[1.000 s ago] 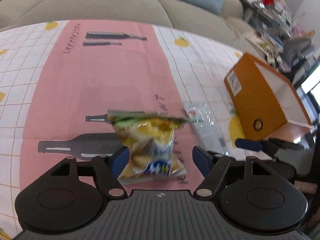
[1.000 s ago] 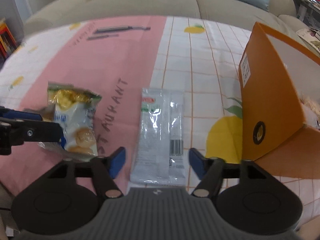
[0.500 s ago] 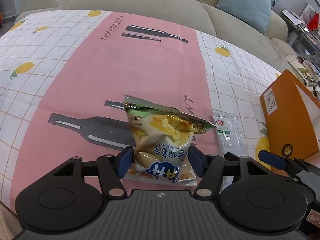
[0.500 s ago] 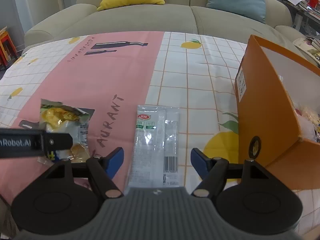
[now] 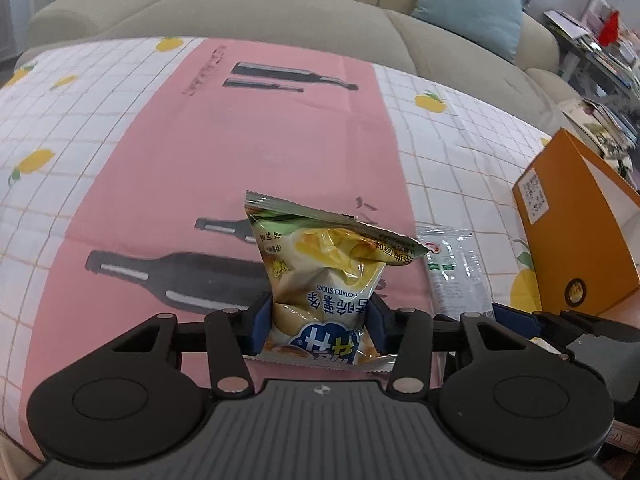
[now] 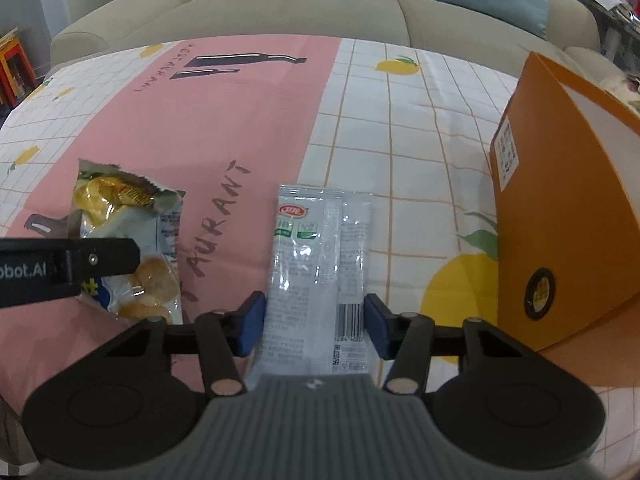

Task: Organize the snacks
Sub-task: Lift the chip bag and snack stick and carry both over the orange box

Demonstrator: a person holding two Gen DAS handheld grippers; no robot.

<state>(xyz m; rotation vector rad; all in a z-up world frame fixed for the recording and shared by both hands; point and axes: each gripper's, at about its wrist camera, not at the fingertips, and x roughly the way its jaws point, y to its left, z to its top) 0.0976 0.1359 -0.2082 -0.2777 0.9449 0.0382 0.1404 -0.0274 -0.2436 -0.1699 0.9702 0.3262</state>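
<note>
My left gripper (image 5: 318,326) is shut on a yellow potato-stick snack bag (image 5: 326,276), squeezing its lower part; the bag stands up between the blue pads. The bag also shows in the right wrist view (image 6: 128,240), with the left gripper's black finger across it. A clear white snack packet (image 6: 318,272) lies flat on the tablecloth. My right gripper (image 6: 316,326) has closed in around its near end, blue pads at both edges. The packet also shows in the left wrist view (image 5: 456,276). An orange box (image 6: 560,216) stands at the right.
The table wears a pink and white checked cloth (image 5: 240,140) with bottle and lemon prints. A beige sofa (image 6: 320,12) with yellow and blue cushions runs behind the table. Cluttered shelves (image 5: 600,52) sit at the far right.
My left gripper has closed on the potato-stick bag and tipped it upright. My right gripper has narrowed from wide open onto the clear packet's edges.
</note>
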